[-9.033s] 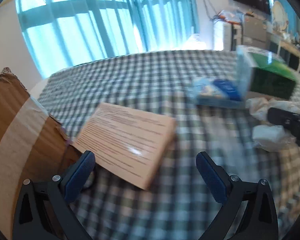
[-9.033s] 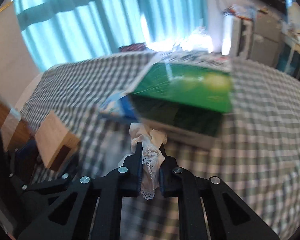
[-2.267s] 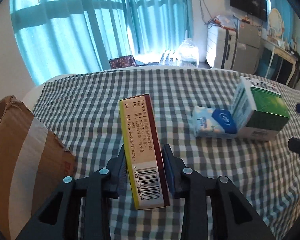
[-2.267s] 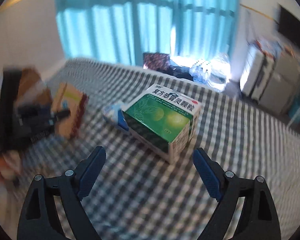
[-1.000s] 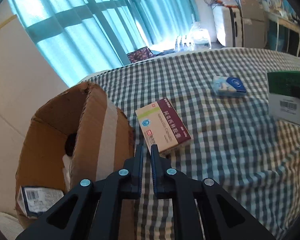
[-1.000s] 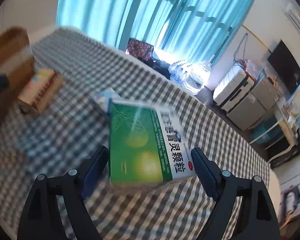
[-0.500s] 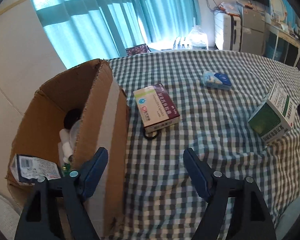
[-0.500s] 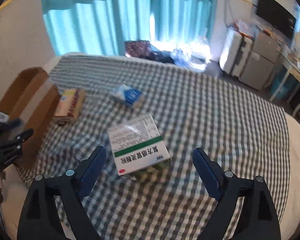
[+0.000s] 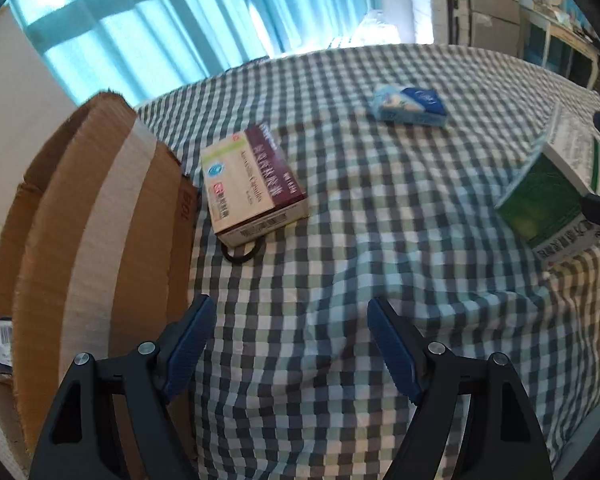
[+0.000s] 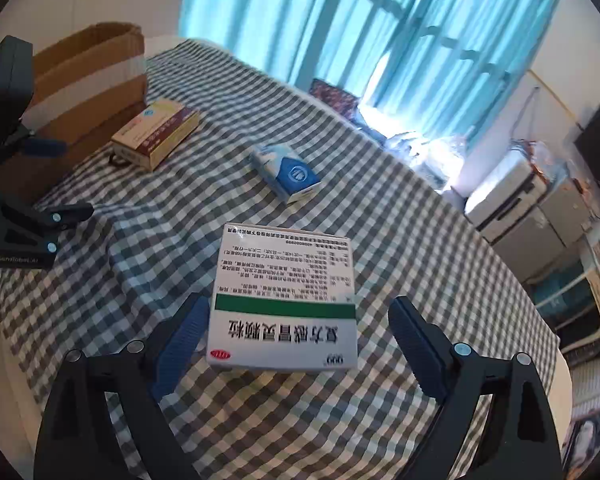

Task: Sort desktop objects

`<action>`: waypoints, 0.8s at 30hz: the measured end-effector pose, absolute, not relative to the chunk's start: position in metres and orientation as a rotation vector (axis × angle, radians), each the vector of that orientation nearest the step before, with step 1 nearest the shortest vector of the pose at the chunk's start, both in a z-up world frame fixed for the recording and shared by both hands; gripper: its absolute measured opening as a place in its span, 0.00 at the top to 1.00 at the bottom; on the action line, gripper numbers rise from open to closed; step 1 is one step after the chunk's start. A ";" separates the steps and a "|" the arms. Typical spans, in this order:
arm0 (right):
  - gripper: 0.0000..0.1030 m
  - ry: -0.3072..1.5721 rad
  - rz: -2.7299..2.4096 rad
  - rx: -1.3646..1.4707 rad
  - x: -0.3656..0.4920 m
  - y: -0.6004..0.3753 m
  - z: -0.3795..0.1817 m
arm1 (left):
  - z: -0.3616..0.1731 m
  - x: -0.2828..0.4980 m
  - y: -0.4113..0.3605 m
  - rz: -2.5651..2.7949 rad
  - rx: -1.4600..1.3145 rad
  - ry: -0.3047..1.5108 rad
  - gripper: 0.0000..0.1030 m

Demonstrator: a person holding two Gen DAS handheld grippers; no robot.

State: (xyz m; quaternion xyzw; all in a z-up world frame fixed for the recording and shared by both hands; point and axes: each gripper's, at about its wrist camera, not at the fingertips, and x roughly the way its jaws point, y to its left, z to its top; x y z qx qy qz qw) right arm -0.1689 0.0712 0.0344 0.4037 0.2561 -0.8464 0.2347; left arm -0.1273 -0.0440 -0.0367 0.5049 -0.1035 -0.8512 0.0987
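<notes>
My left gripper (image 9: 290,332) hangs open over bare checked cloth, nothing between its blue pads. Ahead of it a maroon-and-cream medicine box (image 9: 252,184) lies flat beside the open cardboard box (image 9: 100,220), resting partly on a black ring (image 9: 242,254). A blue-and-white tissue pack (image 9: 410,104) lies farther back. The green-and-white medicine box (image 10: 284,292) lies on the cloth between the jaws of my right gripper (image 10: 300,320). Those jaws are opening: the right pad stands clear of the box, the left pad is close by its edge. The left gripper (image 10: 60,178) shows at the left edge.
The table (image 10: 400,240) wears a grey-and-white checked cloth that falls away at the near edge. A barcoded packet (image 9: 2,344) lies inside the cardboard box. Teal curtains and white appliances (image 10: 512,196) stand beyond the table.
My left gripper went from shut to open and sank toward the table. My right gripper let the green box down onto the cloth, spread wider and came closer over it.
</notes>
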 end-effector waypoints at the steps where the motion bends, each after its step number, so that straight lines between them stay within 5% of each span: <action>1: 0.07 0.675 -2.319 1.126 -0.174 0.072 0.032 | -0.038 -0.130 -0.048 -2.505 1.496 -0.300 0.21; 5: 0.07 0.450 -2.347 1.215 -0.188 0.073 0.010 | -0.036 -0.138 -0.057 -2.478 1.453 -0.308 0.21; 8: 0.24 0.197 -2.509 1.209 -0.187 0.085 -0.002 | -0.033 -0.147 -0.061 -2.463 1.431 -0.300 0.18; 10: 0.24 0.046 -2.586 1.217 -0.183 0.094 -0.003 | -0.030 -0.156 -0.062 -2.477 1.419 -0.238 0.12; 24: 0.22 0.074 -2.572 1.179 -0.181 0.094 -0.004 | -0.043 -0.204 -0.113 -2.347 1.283 -0.022 0.08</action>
